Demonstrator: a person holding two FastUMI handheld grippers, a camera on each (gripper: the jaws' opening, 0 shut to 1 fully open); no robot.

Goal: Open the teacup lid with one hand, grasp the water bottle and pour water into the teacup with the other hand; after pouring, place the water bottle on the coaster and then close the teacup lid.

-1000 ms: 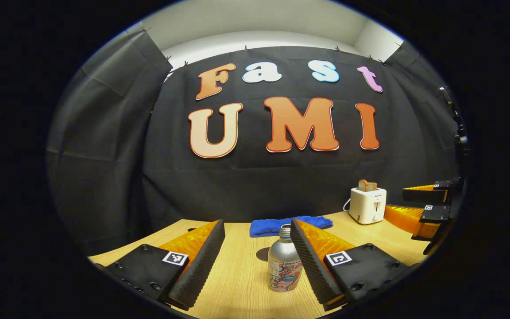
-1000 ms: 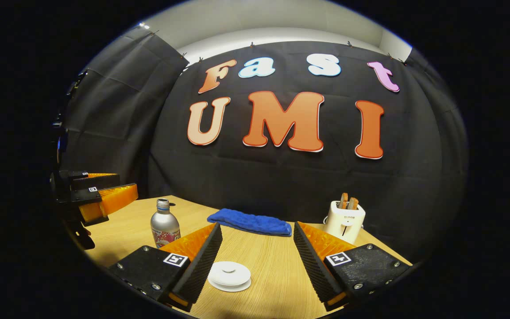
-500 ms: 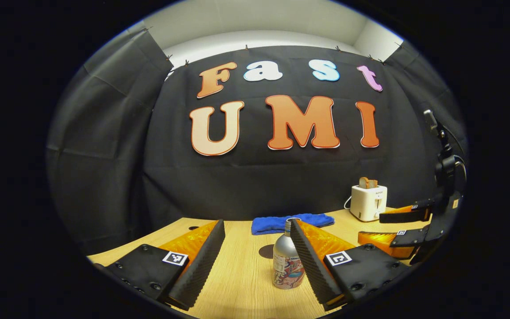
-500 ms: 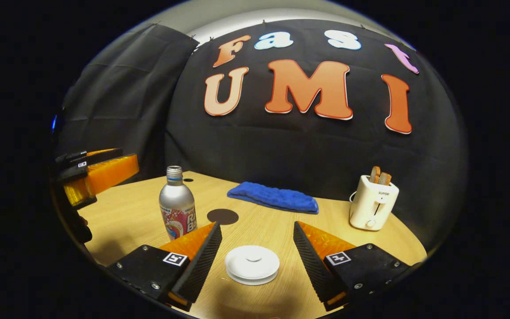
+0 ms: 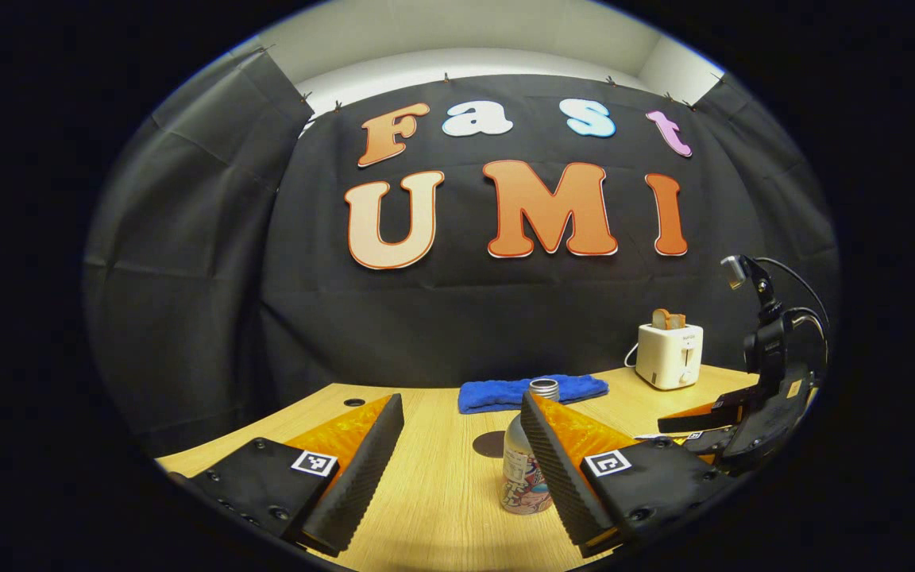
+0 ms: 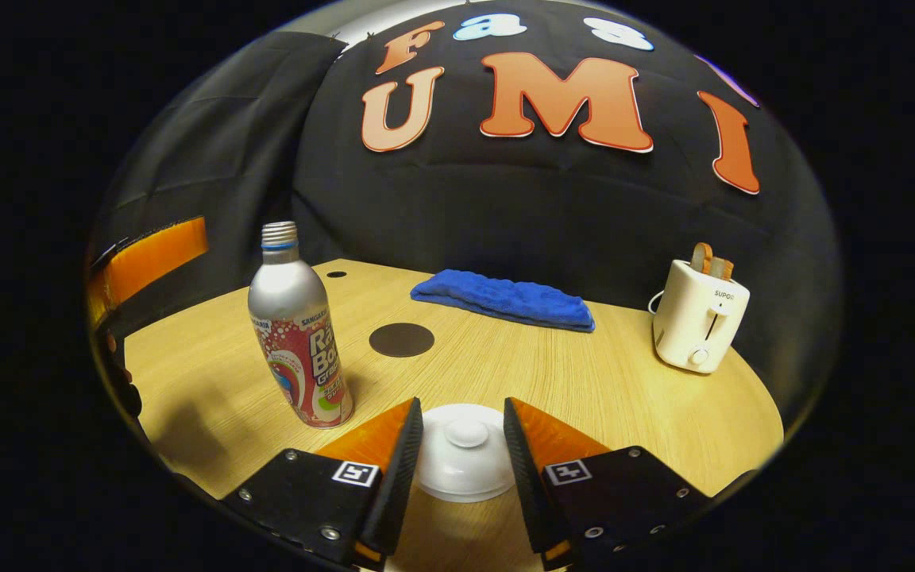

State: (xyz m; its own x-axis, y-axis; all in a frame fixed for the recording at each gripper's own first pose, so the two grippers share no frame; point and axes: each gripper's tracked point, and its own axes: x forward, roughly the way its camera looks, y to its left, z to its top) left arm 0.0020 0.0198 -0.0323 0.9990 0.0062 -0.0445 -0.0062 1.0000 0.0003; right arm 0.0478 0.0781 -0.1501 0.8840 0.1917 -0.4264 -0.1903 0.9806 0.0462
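Since the earlier frames the right gripper (image 6: 463, 445) has dropped low over the desk (image 6: 584, 381) and its fingers have narrowed around the white teacup lid (image 6: 465, 451); the lid's knob sits midway between them, and whether the pads press the lid's rim cannot be told. In the left gripper view that gripper shows at the right edge, tilted down toward the desk. The left gripper (image 5: 461, 461) has edged forward, fingers spread wide. The water bottle (image 5: 523, 469) stands upright between them, just beside the right-hand finger (image 5: 553, 469), which hides part of its side, and well clear of the other. In the right gripper view the bottle stands left of the lid, with the dark round coaster (image 6: 401, 340) behind it, a folded blue cloth (image 6: 505, 298) farther back and a white toaster (image 6: 700, 318) holding bread at right.
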